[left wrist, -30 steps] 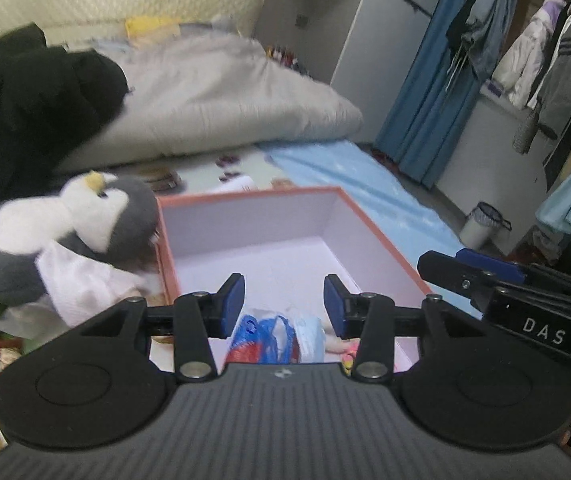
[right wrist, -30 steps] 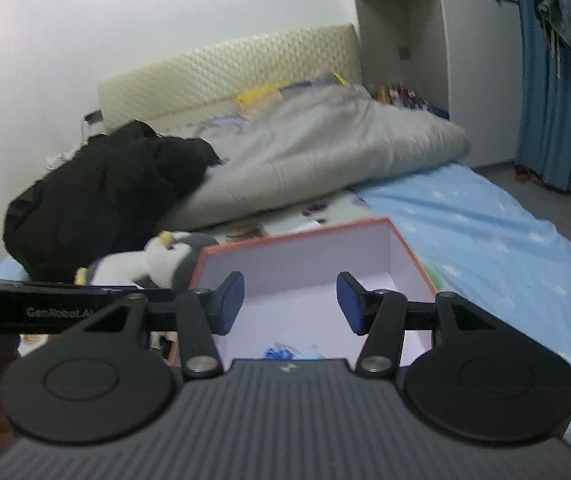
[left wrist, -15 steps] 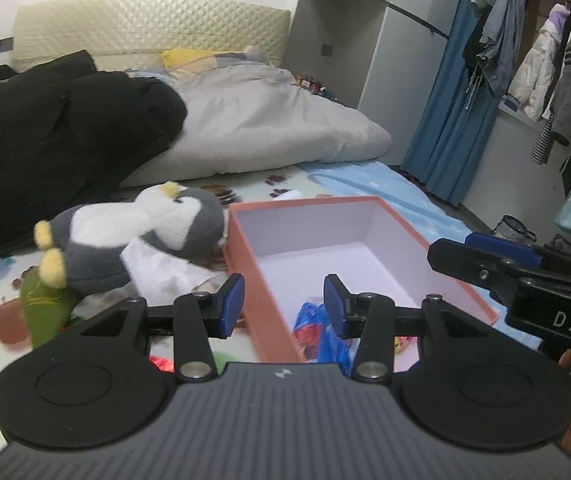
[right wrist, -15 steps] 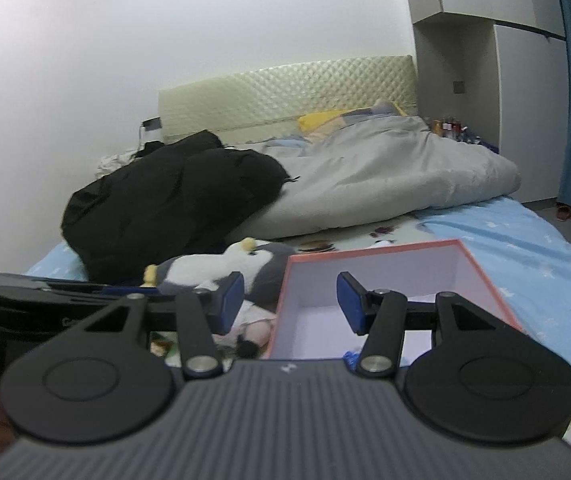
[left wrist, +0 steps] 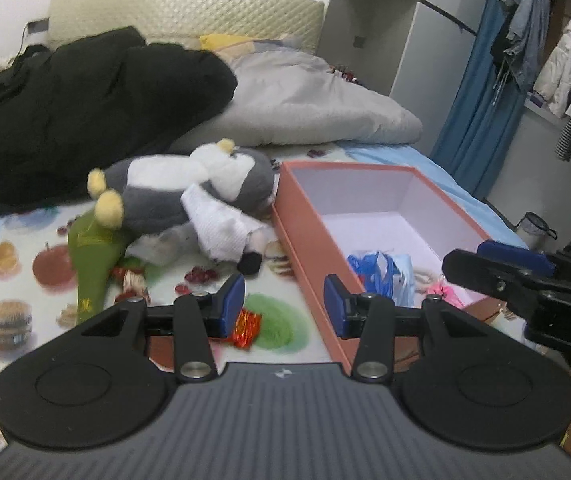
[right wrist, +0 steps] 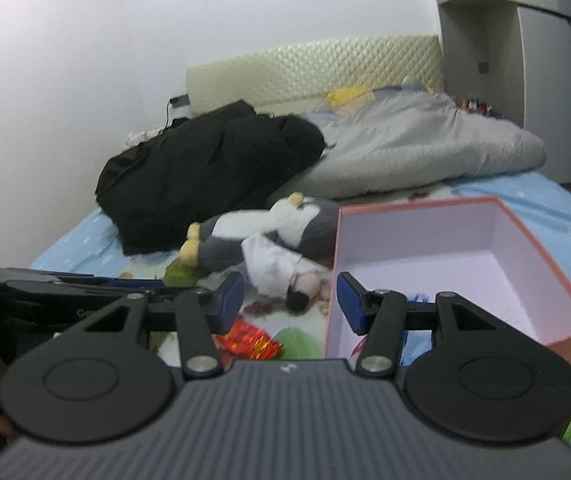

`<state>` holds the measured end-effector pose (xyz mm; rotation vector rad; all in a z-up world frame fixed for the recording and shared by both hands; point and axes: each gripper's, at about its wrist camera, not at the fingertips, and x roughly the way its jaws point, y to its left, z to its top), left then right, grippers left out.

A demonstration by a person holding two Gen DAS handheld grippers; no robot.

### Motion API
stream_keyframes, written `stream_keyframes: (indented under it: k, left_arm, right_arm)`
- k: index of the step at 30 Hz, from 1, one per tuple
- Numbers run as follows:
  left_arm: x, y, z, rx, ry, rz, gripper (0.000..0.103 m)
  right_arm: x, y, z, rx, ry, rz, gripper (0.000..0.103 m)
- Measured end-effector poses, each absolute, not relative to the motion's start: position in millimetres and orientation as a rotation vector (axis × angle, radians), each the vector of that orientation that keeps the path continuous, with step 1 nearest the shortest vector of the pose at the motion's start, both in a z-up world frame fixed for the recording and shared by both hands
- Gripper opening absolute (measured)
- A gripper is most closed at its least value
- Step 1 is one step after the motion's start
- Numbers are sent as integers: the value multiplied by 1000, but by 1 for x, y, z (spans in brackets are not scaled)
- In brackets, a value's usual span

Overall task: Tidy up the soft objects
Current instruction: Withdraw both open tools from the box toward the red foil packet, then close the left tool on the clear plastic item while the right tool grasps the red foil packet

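Note:
A grey and white plush penguin lies on the bed left of an orange box. A small doll in white lies against it. A green soft toy and a red foil wrapper lie nearer. The box holds a blue soft item and a pink one. My left gripper is open and empty above the mat by the box's near corner. My right gripper is open and empty, above the doll and the box edge.
A black coat and a grey duvet lie at the back of the bed. A fruit-print mat covers the near part. A blue curtain and hanging clothes are on the right.
Both grippers have swung left, away from over the box, so the penguin, doll and green toy now sit in front of them. Both stayed open and empty.

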<state>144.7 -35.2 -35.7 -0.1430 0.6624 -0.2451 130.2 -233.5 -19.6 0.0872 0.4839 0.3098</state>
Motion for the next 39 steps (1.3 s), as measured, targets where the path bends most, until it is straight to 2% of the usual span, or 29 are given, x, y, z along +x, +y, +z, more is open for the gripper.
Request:
stream_keyframes:
  k: [23,34,39]
  left_arm:
    - [85,24,-90,-251,756,-136,50]
    - [110,34,-119,-267,805,-116,50]
    - [130,38,-134,-277,820,-111,54]
  right_arm:
    - [92,-188,-76,37,643,371,54]
    - [110,-180,-92,17,672,373,54]
    - [123,-172,-102,-9,683,380,54]
